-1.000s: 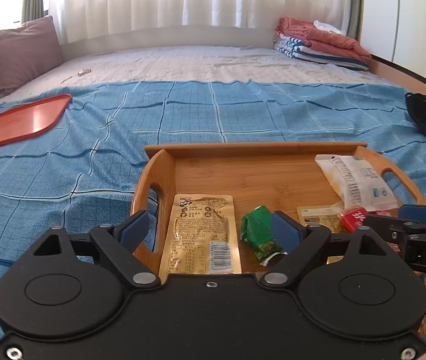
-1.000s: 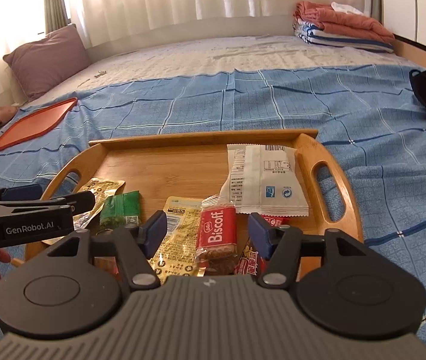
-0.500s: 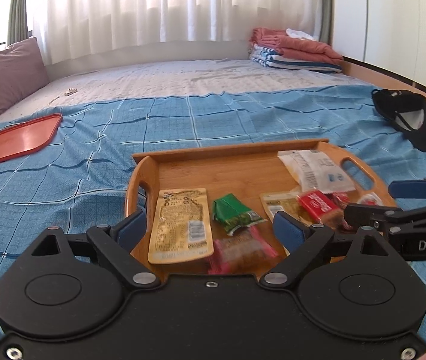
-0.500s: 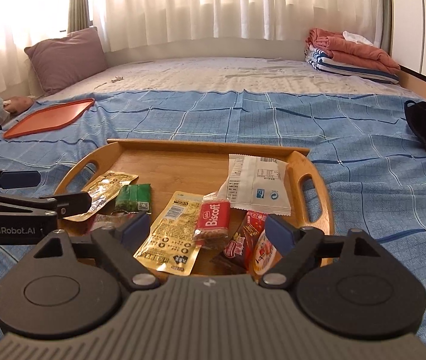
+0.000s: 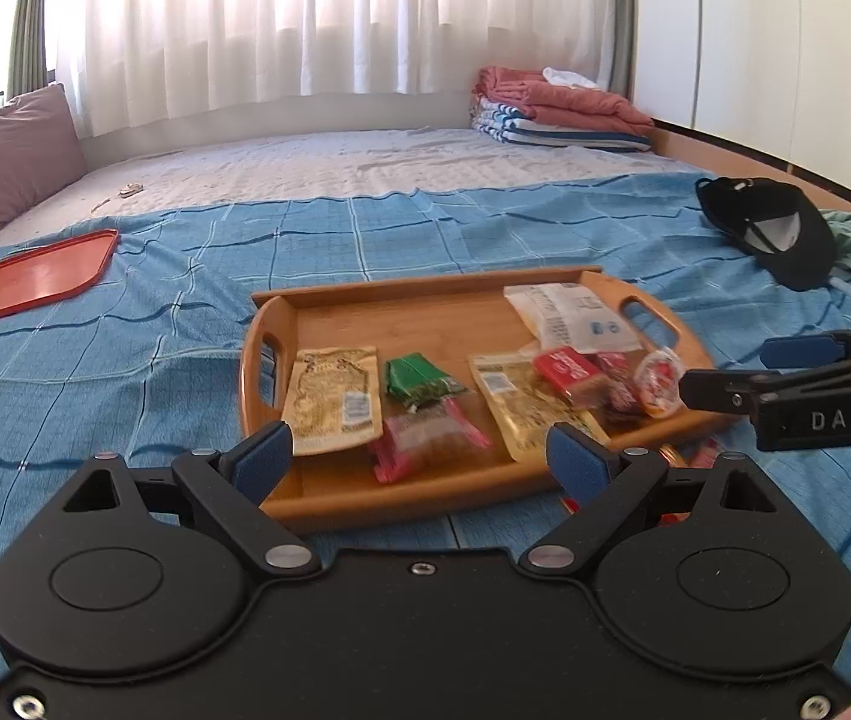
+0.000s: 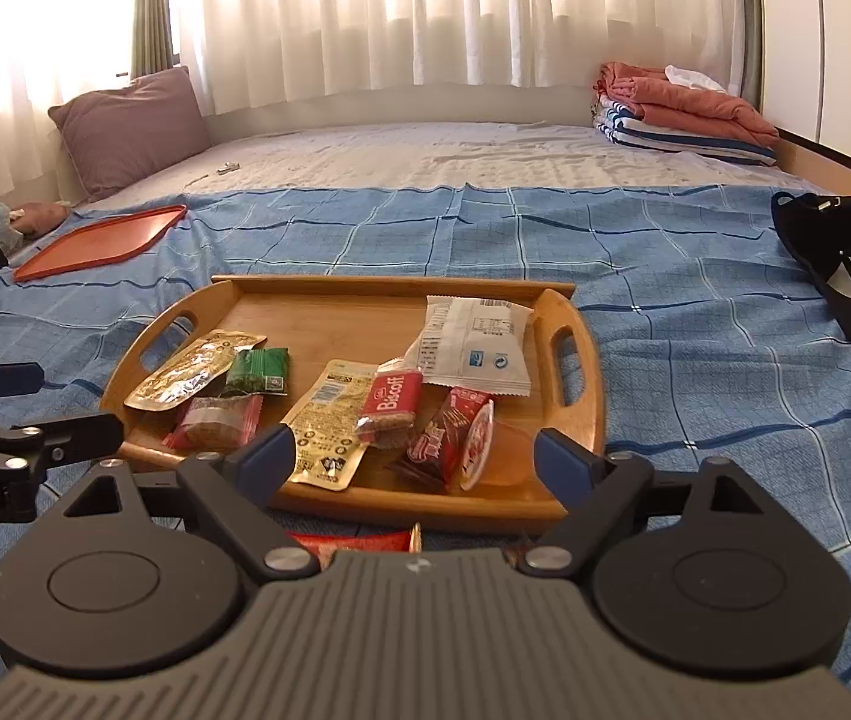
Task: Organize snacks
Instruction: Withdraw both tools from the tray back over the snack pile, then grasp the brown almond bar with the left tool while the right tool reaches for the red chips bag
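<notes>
- Right now your left gripper (image 5: pixel 419 450) hovers in front of the near rim of the wooden tray (image 5: pixel 281 306), angled down at it, jaws spread wide with nothing clasped between them.
- Your right gripper (image 6: pixel 416 456) hangs at the same near edge, also tilted downward; its jaws are opening and grip nothing, though the tray's near rim shows through the gap.
- Each tool pokes into the other's view from the side, both short of the tray.
- Just under your right gripper, a red wrapper (image 6: pixel 353 540) lies on the blue checked bedspread (image 6: pixel 695 360), outside the tray and partly hidden by the tool body.
- Inside the tray, the snacks sit loose: a gold pouch (image 5: pixel 334 399) by the left handle, a green packet (image 5: pixel 419 381) beside it, a pink-ended bar (image 5: pixel 425 438) nearer you, a second gold pouch (image 6: pixel 332 420), and a red Biscoff pack (image 6: pixel 390 405) overlapping it.
- A white packet (image 6: pixel 473 348) leans against the right handle, with small red sweets (image 6: pixel 455 438) in front of it.
- Further off, an orange tray (image 5: pixel 23 279) lies flat to the left, and a black cap (image 5: pixel 773 231) to the right.
- At the far end you have a mauve pillow (image 6: pixel 128 126), folded bedding (image 6: pixel 683 111) and white curtains (image 6: pixel 425 12).
</notes>
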Demonstrator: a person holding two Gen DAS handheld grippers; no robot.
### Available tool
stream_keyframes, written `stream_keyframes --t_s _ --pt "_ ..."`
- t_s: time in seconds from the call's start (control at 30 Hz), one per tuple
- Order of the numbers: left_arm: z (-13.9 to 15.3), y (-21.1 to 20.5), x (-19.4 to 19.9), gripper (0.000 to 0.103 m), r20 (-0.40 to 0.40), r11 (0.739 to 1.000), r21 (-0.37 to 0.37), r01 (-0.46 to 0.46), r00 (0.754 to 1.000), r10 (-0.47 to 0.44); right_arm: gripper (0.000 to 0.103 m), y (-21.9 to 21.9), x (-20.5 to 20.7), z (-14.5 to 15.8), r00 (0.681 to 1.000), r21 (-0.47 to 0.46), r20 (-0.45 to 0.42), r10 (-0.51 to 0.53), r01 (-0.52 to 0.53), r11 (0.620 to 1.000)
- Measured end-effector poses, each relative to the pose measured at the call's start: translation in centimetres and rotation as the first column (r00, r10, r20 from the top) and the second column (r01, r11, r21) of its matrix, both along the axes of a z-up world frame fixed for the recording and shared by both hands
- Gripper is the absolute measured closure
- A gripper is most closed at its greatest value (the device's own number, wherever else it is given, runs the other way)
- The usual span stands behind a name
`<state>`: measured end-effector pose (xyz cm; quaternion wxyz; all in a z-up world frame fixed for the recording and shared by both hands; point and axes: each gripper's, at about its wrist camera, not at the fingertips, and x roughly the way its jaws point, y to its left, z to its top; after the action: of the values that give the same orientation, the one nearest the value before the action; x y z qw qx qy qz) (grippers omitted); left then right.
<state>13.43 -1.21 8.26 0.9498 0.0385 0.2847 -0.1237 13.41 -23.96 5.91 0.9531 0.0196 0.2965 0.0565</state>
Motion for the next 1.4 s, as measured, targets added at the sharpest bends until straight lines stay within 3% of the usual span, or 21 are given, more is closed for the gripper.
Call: stream_keyframes --t_s 0.2,0.63,0.93,1.23,1.4 --pt "0.3 0.2 -2.8 0.006 0.008 1.0 -0.005 0.012 1.0 -0.012 0.01 -0.7 -1.9 -0.2 1.0 -0.01 0.005 -0.002 0.002 1.0" --pt "-1.8 -0.4 -6.7 0.006 -0.002 0.999 0.015 0.05 0.999 -0.05 0.01 -1.2 -4.6 -2.4 1.0 -0.024 -0.019 0.006 -0.006 1.0" --pt "-4.8 -1.2 -7.1 0.006 -0.05 0.997 0.035 0.062 0.997 -0.06 0.009 -0.8 -5.1 -4.2 0.999 -0.023 -0.041 0.027 -0.028 0.999" --pt "-6.7 -1.5 -6.1 0.018 -0.102 0.997 0.028 0.073 0.992 -0.07 0.009 -0.4 -4.6 -5.6 0.997 -0.01 -0.068 0.036 -0.037 0.999" --pt "-7.3 -1.7 -5.3 0.018 -0.115 0.997 0.031 0.071 0.991 -0.067 0.009 -0.4 -4.3 -6.1 0.996 -0.002 -0.077 0.041 -0.041 0.999"
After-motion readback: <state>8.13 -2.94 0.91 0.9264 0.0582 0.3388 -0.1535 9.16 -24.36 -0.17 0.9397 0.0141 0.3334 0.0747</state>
